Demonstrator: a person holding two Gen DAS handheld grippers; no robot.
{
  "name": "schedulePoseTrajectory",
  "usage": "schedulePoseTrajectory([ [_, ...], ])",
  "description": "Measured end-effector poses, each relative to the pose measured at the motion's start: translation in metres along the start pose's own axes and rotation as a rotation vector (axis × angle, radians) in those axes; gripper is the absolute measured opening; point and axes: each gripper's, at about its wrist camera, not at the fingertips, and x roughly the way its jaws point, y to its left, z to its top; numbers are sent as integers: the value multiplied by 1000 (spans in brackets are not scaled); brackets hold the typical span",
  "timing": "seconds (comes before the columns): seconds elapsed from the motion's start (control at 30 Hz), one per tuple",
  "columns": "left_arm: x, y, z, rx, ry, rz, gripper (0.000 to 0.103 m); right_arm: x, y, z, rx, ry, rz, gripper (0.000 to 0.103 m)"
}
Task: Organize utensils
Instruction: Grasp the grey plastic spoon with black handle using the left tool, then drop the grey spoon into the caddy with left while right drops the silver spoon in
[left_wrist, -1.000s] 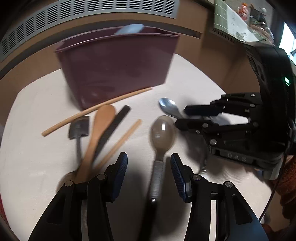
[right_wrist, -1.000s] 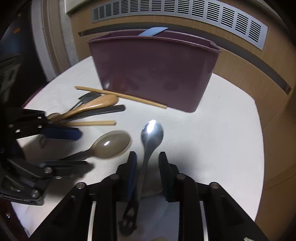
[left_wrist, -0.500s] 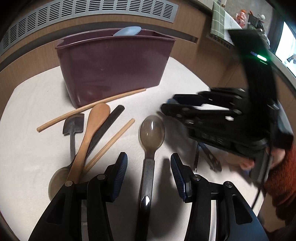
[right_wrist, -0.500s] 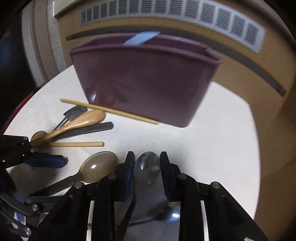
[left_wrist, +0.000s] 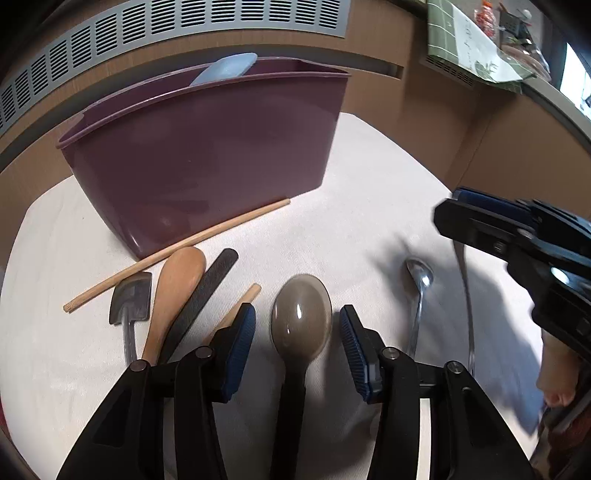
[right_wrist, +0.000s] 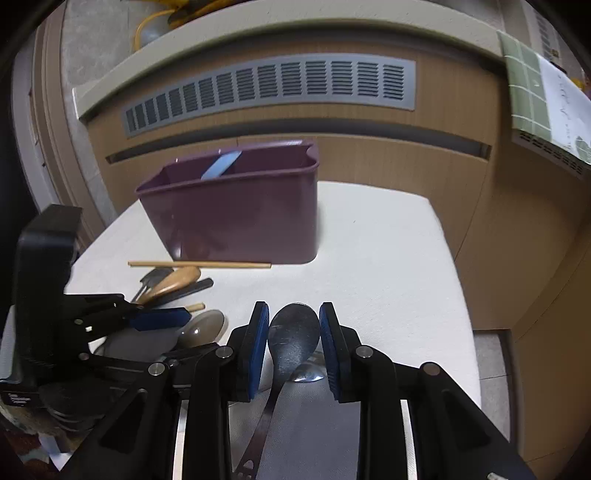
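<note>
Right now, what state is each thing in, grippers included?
Left gripper: closing, brown spoon between jaws, not gripped yet.
Brown spoon: lying on the table.
Right gripper: shut on steel spoon.
Steel spoon: gripped by its bowl.
Bin: upright, blue tool standing inside.
Wooden spoon: lying on the table.

both grippers are black, with angular linkage arms joined by round silver screws. the left gripper (left_wrist: 297, 345) carries ribbed blue pads (left_wrist: 242, 341) inside its fingers, and so does the right gripper (right_wrist: 293, 349). a reddish-brown sleeve (left_wrist: 576, 424) shows behind the right one.
</note>
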Motion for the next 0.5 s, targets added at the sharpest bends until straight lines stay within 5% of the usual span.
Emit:
schedulePoseTrajectory([
  [0.07,0,0,1,1,-5,18,35,-2,-1,0,8,-6,3,25],
  [0.2,-5,-6,-1,12,-35,8,34,-4,-1,-1,13,-14,1,25],
  [0.5,-85,16,-3,-111,-279,-66,34,-23,6,5,-1,-91,-22,25],
])
